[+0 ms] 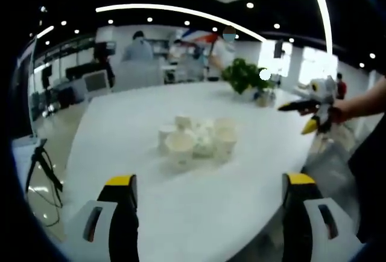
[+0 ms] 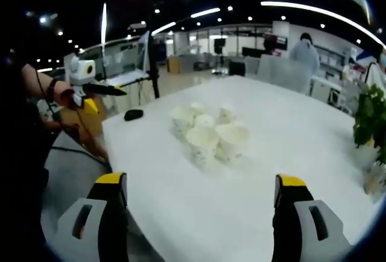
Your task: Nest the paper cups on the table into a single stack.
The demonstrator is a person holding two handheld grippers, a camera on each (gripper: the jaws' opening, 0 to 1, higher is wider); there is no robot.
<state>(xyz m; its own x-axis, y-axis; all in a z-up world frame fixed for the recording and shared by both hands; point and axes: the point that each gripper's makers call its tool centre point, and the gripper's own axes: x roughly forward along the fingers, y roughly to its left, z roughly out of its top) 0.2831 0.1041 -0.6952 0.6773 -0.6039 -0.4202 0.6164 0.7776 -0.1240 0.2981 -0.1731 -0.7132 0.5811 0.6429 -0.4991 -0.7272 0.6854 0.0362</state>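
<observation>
Paper cups (image 1: 196, 139) clustered mid-worktop (image 1: 241, 201), unstacked. Left gripper (image 1: 208, 198) and right gripper (image 2: 202, 198) wide apart, empty, well short of cups. Cups likely light, crushable — pinch rim wall gently.

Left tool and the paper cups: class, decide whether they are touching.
Apart. In the left gripper view, bare white table lies between the open left tool and the paper cups, which sit clustered farther up the tabletop.

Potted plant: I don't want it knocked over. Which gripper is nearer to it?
Right. The right gripper hangs just beside the potted plant; the left gripper is across the table, beyond the paper cups.
</observation>
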